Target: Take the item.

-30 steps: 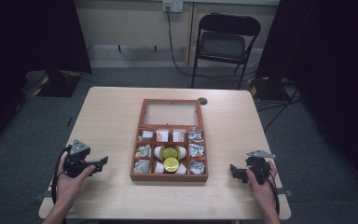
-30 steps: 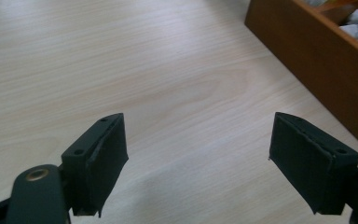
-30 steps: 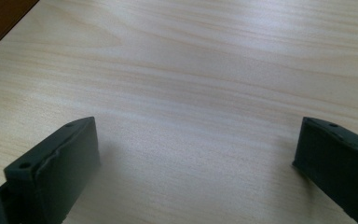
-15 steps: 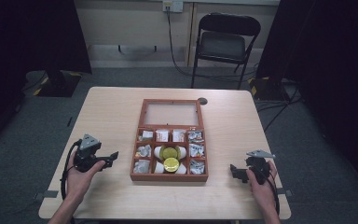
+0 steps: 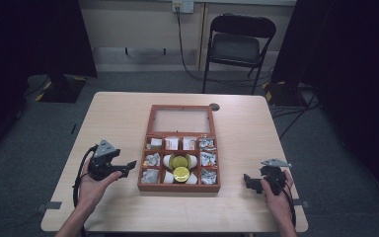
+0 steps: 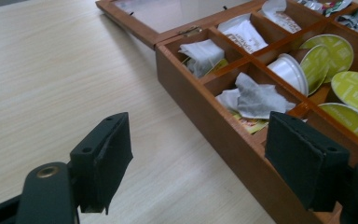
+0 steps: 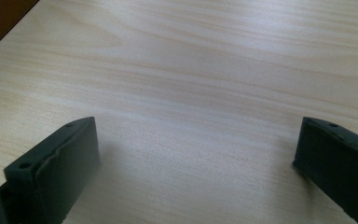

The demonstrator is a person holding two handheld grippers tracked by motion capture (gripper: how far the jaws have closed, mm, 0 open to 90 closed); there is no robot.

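Note:
A wooden compartment box [image 5: 179, 187] lies mid-table with its glass lid [image 5: 181, 120] folded flat behind it. Its cells hold paper tea bags [image 6: 256, 95] and white capsules with yellow-green lids [image 5: 179, 161]. My left gripper [image 5: 131, 167] hovers just left of the box's front-left corner and points at it. In the left gripper view the jaws [image 6: 200, 163] stand apart with nothing between them, the box wall [image 6: 200, 100] is close ahead, and they have just been closing. My right gripper [image 5: 246, 181] rests near the table's front right, open [image 7: 196, 158] over bare wood.
A small dark round spot [image 5: 214, 106] sits on the table by the lid's far right corner. A black folding chair [image 5: 239, 42] stands beyond the far edge. A cable [image 5: 79, 177] trails from the left gripper toward the front edge of the table [image 5: 177, 224].
My left gripper has moved right toward the box and risen a little, and its jaws stand narrower. The right gripper has kept still.

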